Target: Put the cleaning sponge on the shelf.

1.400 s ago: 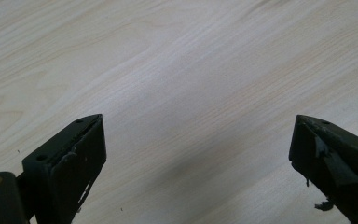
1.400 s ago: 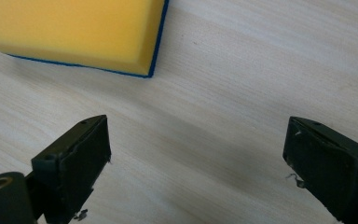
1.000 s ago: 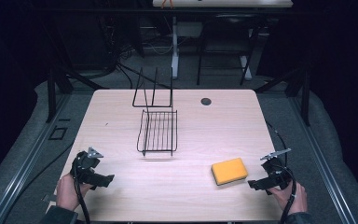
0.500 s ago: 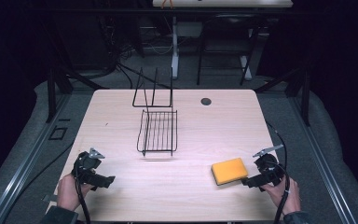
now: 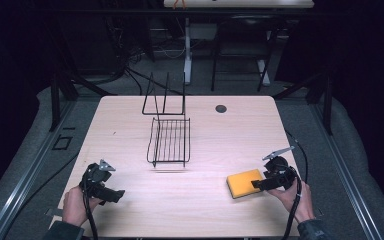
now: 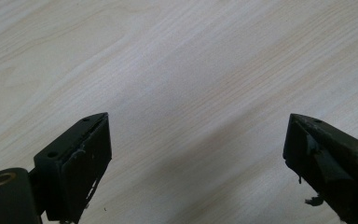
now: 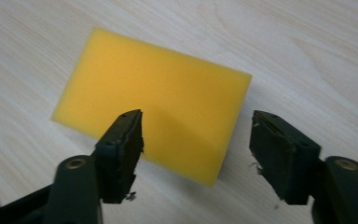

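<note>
Right gripper [image 7: 196,140]: jaws spread wide and holding nothing, poised over the near corner of a yellow sponge [image 7: 154,109]; in the right gripper view one jaw overlaps the sponge's top face while the other stands over bare wood just past its edge. Whether either jaw touches the foam cannot be told.
Right gripper, high view [image 5: 256,184]: held in the person's right hand [image 5: 297,197] at the table's near right, tips at the sponge's [image 5: 246,183] right edge, cable trailing off the table's side.
Left gripper [image 6: 196,154]: jaws parted wide, nothing between them, light wood grain beneath.
Left gripper, high view [image 5: 114,195]: held low in the left hand [image 5: 75,205] at the near left corner, well apart from everything else on the table.
Sponge: lies flat on the wooden table [image 5: 220,140] near its front right, a plain rectangular block.
Writing: no brand, label or lettering can be read on the sponge, the grippers or the table.
Wire rack [image 5: 169,135]: black, stands at mid-table, with an upright back section and a flat ribbed tray reaching toward the person; well apart from both grippers.
Dark round spot [image 5: 221,108]: sits on the tabletop toward the far edge, right of the rack; too small to identify.
Surroundings: dark floor, cables and metal frame legs beyond the table's far edge.
</note>
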The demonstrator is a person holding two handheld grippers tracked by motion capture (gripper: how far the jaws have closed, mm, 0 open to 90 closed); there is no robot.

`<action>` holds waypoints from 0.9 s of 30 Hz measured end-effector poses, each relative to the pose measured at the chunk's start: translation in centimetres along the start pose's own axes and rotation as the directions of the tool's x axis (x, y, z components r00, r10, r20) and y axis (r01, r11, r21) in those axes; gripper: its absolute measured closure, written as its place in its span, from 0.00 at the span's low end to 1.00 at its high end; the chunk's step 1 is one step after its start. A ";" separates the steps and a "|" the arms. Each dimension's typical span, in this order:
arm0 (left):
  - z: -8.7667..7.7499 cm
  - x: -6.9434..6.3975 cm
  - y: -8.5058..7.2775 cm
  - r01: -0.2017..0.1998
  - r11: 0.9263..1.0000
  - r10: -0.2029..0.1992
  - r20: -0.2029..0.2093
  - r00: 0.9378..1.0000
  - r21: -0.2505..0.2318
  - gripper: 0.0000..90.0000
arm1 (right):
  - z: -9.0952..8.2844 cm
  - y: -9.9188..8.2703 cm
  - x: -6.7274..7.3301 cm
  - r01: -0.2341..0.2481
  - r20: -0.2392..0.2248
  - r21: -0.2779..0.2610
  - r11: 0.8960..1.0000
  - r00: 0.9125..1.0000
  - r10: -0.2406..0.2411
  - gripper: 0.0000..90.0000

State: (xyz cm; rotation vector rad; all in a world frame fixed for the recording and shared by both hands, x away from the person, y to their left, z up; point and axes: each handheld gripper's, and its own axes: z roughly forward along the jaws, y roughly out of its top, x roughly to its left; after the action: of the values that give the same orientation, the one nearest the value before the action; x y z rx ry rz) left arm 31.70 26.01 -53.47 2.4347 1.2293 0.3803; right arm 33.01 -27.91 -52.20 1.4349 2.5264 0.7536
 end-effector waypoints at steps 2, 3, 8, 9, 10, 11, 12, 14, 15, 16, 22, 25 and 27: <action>0.0 0.0 0.0 0.001 1.000 -0.001 -0.001 1.000 0.001 0.09 | 0.1 0.3 -0.1 -0.010 0.002 0.002 1.000 1.000 0.010 0.45; 0.0 0.0 0.0 0.001 1.000 -0.001 -0.002 1.000 0.003 0.09 | 0.3 0.3 -0.3 -0.013 -0.003 0.000 1.000 1.000 0.013 0.49; 0.0 0.1 -0.1 0.012 1.000 -0.012 0.003 1.000 0.004 0.09 | 0.8 0.6 -0.6 -0.027 -0.009 0.003 1.000 1.000 0.027 0.53; 0.0 0.1 -0.1 0.012 1.000 -0.012 0.004 1.000 0.005 0.09 | 0.8 0.6 -0.6 -0.025 -0.010 0.013 1.000 1.000 0.025 0.55; 0.0 0.1 -0.1 0.012 1.000 -0.012 0.004 1.000 0.005 0.09 | 0.9 0.6 -0.6 -0.026 -0.007 0.027 0.999 1.000 0.026 0.57; 0.0 0.1 -0.2 0.010 1.000 -0.010 0.004 1.000 0.008 0.09 | 1.1 0.5 -0.6 -0.020 -0.002 0.028 0.999 1.000 0.020 0.58; 0.0 0.1 -0.2 0.009 1.000 -0.009 0.005 1.000 0.010 0.09 | 1.2 0.5 -0.7 -0.028 -0.006 0.024 0.999 1.000 0.028 0.58; 0.0 0.2 -0.2 0.009 1.000 -0.009 0.002 1.000 0.009 0.09 | 1.2 0.4 -0.8 -0.038 -0.010 0.032 0.999 0.999 0.039 0.60; 0.0 0.2 -0.2 0.012 1.000 -0.012 0.001 1.000 0.005 0.10 | 1.3 0.4 -0.8 -0.046 -0.011 0.027 0.999 0.999 0.046 0.60; 0.0 0.2 -0.2 0.012 1.000 -0.012 0.001 1.000 0.005 0.10 | 1.3 0.4 -0.8 -0.046 -0.011 0.027 0.999 0.999 0.046 0.60; 0.0 0.3 -0.2 0.009 1.000 -0.009 0.003 1.000 0.010 0.10 | 1.5 0.0 -0.8 -0.087 -0.018 0.018 0.996 0.996 0.087 0.69; 0.0 0.2 -0.2 0.009 1.000 -0.009 0.005 1.000 0.014 0.10 | 1.5 -0.1 -0.8 -0.098 -0.017 0.004 0.995 0.995 0.098 0.74; 0.0 0.3 -0.2 0.007 1.000 -0.007 0.006 1.000 0.016 0.10 | 1.5 -0.2 -0.8 -0.112 -0.021 0.003 0.994 0.994 0.112 0.77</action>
State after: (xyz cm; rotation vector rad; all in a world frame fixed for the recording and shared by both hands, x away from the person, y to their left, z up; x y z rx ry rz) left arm 31.70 26.38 -53.54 2.4424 1.2432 0.3621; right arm 33.82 -28.11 -53.66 1.5888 2.4798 0.7873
